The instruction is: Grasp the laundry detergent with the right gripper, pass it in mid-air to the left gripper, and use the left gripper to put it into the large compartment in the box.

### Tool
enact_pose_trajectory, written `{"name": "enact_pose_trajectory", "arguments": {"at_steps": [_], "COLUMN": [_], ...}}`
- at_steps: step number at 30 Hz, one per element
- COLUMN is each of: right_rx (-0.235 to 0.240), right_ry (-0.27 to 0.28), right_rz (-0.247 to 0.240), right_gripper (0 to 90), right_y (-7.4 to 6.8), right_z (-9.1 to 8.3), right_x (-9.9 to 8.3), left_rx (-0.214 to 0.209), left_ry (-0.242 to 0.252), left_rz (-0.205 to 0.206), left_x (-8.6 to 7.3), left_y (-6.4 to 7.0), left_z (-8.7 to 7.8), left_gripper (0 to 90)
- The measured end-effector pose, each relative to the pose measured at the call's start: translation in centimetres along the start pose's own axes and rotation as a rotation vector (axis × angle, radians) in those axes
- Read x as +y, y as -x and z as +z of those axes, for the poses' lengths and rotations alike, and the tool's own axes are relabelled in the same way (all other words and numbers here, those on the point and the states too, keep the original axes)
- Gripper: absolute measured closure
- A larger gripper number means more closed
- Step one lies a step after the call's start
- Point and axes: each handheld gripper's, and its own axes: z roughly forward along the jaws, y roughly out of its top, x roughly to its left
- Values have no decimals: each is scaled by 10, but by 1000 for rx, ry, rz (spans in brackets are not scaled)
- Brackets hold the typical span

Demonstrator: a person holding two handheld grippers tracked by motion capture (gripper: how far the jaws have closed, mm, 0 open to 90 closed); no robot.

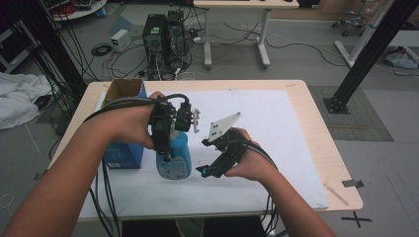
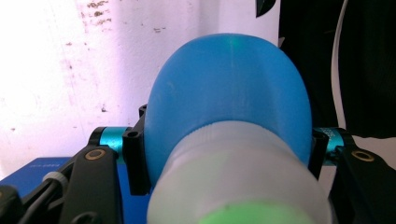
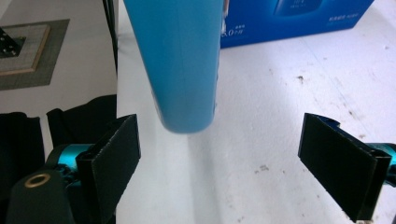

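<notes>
A blue plastic bottle (image 1: 175, 157) with a white neck (image 2: 238, 177) and a green top hangs over the white mat, base downward. My left gripper (image 1: 167, 144) is shut on its upper body, a jaw pressed to each side, and the left gripper view looks down along the bottle (image 2: 229, 93) from the cap end. My right gripper (image 1: 206, 171) is open just right of the bottle's base. In the right gripper view the bottle's lower end (image 3: 182, 60) sits ahead of the wide-apart jaws of that gripper (image 3: 219, 158), touching neither.
A blue carton (image 1: 123, 154) with open cardboard flaps stands at the table's left, close behind the bottle (image 3: 289, 18). A white mat (image 1: 267, 138) covers most of the wooden table (image 1: 322, 148). Cables trail off the near edge. Computer towers (image 1: 163, 34) stand on the floor beyond.
</notes>
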Motion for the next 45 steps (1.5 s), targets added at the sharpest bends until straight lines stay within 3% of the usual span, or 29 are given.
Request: {"name": "enact_pose_trajectory", "arguments": {"at_steps": [6, 11, 16, 17, 18, 20, 21, 22, 23, 24, 29, 31, 32, 34, 35, 36, 38, 39, 44, 45], "right_rx": [-16, -23, -35, -35, -42, -50, -50, -56, -55, -55, -56, -56, -57, -57, -57, -57, -55, -50, -48, -48], "right_ry": [-36, -92, -153, -153, -162, -186, -186, -201, -201, -201, -222, -225, -229, -238, -238, -243, -248, -249, -261, -262], "right_rz": [-1, 4, 9, 9, 9, 20, 20, 27, 22, 22, 25, 21, 23, 24, 24, 25, 30, 24, 27, 32], "right_gripper": [122, 117, 116, 116, 116, 116, 116, 116, 116, 116, 116, 116, 116, 116, 116, 116, 116, 116, 116, 116], "right_y": [1, 5, 10, 10, 11, 14, 14, 16, 18, 18, 18, 18, 18, 20, 20, 21, 21, 23, 24, 25], "right_z": [-5, -12, -22, -22, -24, -30, -30, -34, -35, -35, -35, -35, -35, -34, -34, -33, -32, -30, -26, -25], "right_x": [3, 7, 8, 8, 8, 7, 7, 7, 6, 6, 3, 2, 2, -1, -1, -1, -2, -2, -2, -2], "left_rx": [-7, -19, -19, -19, -14, -12, -12, -13, -13, -13, -8, -5, 11, 27, 27, 40, 44, 62, 72, 80], "left_ry": [1, 11, 35, 35, 50, 58, 58, 58, 56, 56, 61, 65, 78, 88, 88, 99, 95, 104, 99, 98], "left_rz": [-30, -103, -221, -221, -268, -313, -313, -379, -403, -403, -523, -541, -603, -652, -652, -697, -707, -757, -789, -820], "left_x": [-3, -8, -19, -19, -25, -30, -30, -36, -38, -38, -53, -56, -67, -77, -77, -85, -89, -105, -119, -130], "left_y": [-3, -10, -20, -20, -24, -29, -29, -36, -38, -38, -48, -50, -54, -56, -56, -59, -60, -63, -66, -69], "left_z": [-8, -23, -47, -47, -56, -65, -65, -78, -82, -82, -103, -106, -115, -121, -121, -124, -126, -130, -132, -131], "left_gripper": [382, 382, 382, 381, 381, 382, 381, 382, 381, 382, 381, 381, 381, 381, 381, 381, 381, 381, 381, 381]}}
